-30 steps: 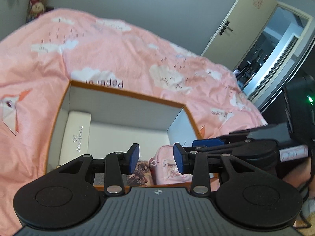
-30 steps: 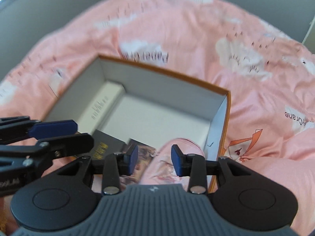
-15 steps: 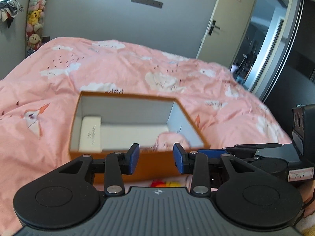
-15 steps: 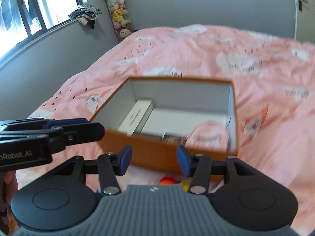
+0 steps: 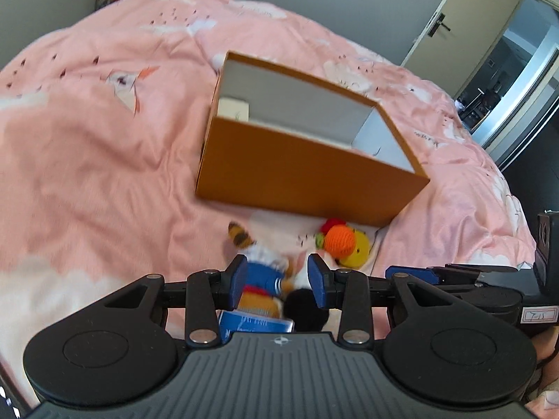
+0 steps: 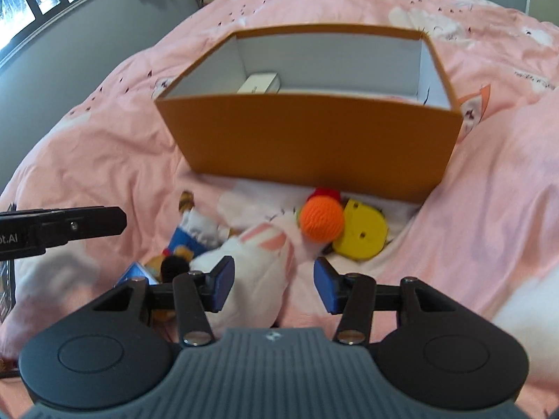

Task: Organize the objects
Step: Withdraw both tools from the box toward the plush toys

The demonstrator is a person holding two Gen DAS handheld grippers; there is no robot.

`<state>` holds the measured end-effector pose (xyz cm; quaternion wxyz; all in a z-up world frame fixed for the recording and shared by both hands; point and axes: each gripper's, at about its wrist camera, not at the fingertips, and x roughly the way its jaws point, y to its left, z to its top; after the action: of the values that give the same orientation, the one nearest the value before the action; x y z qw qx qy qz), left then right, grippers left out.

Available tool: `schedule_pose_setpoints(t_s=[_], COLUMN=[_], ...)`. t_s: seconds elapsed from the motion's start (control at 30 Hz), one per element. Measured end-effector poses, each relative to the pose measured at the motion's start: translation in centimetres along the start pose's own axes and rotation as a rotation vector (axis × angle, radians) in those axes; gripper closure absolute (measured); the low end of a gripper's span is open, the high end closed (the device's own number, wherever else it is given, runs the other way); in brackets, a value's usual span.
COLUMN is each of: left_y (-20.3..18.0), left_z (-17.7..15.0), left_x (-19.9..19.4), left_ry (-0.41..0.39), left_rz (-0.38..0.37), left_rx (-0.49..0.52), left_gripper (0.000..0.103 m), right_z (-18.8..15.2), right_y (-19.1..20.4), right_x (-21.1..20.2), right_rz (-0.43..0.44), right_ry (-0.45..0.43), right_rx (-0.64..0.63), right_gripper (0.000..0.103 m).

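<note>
Toys heaped on pink bedspread (image 6: 104,160) just before orange box (image 6: 314,139): orange crocheted ball (image 6: 321,221) touching yellow flat piece (image 6: 361,235), white-and-pink plush (image 6: 258,265), small tiger doll in blue (image 6: 190,235), blue card (image 6: 134,274) at near edge. Box open-topped, white inside, small white case (image 6: 260,83) lying at its far left corner. Right gripper (image 6: 274,284) spread wide, hovering over white plush, holding nothing. Left gripper (image 5: 276,281) likewise parted, over tiger doll (image 5: 260,272), ball (image 5: 339,241) just beyond. Open door (image 5: 464,24) off to far right.
</note>
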<state>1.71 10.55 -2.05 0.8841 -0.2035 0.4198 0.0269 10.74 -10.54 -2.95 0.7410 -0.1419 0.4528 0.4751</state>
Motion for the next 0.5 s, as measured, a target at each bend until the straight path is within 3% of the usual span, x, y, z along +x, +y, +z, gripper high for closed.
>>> schedule_pose_setpoints(t_s=[0.2,0.4,0.5], left_y=[-0.5,0.4,0.7], left_z=[-0.9,-1.1,-1.2], left_x=[0.7,0.6,0.9], left_ry=[0.064,0.074,0.093], left_rz=[0.043,0.110,0.105], left_rx=[0.063,0.060,0.059], left_gripper=[0.060,0.060,0.060], right_z=[0.1,-0.5,-0.9], right_y=[0.7,4.2,6.0], right_x=[0.1,1.1,2.1], right_rz=[0.074,0.097,0.061], right_ry=[0.002,0.021,0.031], right_rx=[-0.019,-0.181,-0.279], right_gripper=[0.050,0.050,0.035])
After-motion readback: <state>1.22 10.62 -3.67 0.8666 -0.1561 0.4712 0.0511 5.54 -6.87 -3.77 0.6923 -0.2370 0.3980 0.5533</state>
